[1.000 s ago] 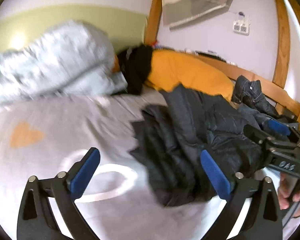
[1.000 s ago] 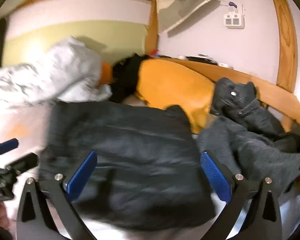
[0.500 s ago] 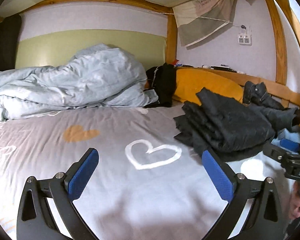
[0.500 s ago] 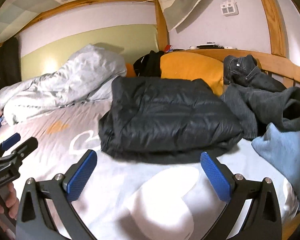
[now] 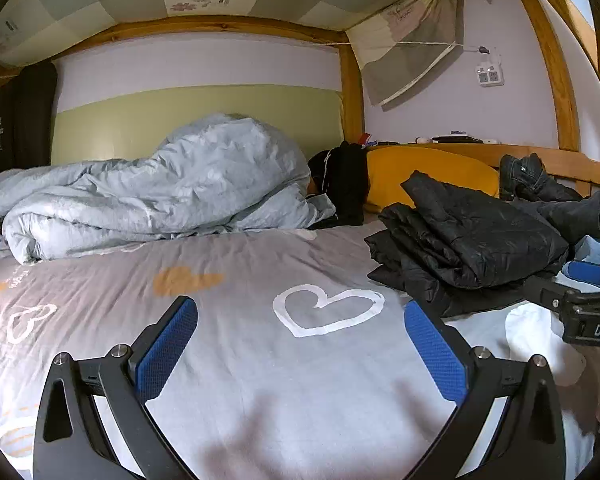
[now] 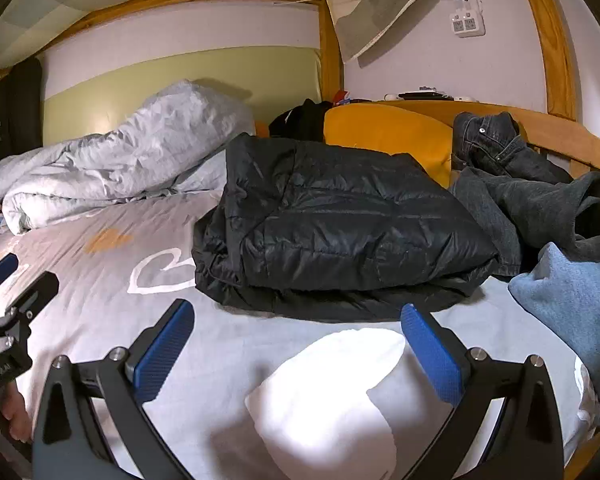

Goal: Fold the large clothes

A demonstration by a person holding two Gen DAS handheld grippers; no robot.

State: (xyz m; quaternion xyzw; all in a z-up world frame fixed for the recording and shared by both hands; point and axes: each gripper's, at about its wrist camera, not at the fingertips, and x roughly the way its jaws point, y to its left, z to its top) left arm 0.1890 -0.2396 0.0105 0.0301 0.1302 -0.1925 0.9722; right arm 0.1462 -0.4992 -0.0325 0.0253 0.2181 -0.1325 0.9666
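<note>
The black puffer jacket (image 6: 340, 224) lies folded in a thick bundle on the bed (image 5: 260, 360), on the grey sheet with heart prints, toward the right edge of the bed and just in front of the orange pillow (image 6: 388, 136). No gripper touches it. The left gripper (image 5: 300, 344) is held above the bare sheet near the front edge of the bed, its blue pads spread wide with nothing between them; a white heart print (image 5: 324, 308) shows between the two fingers. The right gripper (image 6: 296, 344) is also spread wide and empty, and it is held over the sheet just in front of the jacket, above a bright white patch (image 6: 340, 396). Beside the jacket, at the right edge of the bed, there is a heap of dark jeans (image 6: 520, 184) against the wooden rail (image 6: 560, 136), and a light blue cloth (image 6: 576, 312) lies nearer the front. A crumpled pale grey duvet (image 5: 160, 188) is piled at the far left side of the bed, along the green and white wall.
</note>
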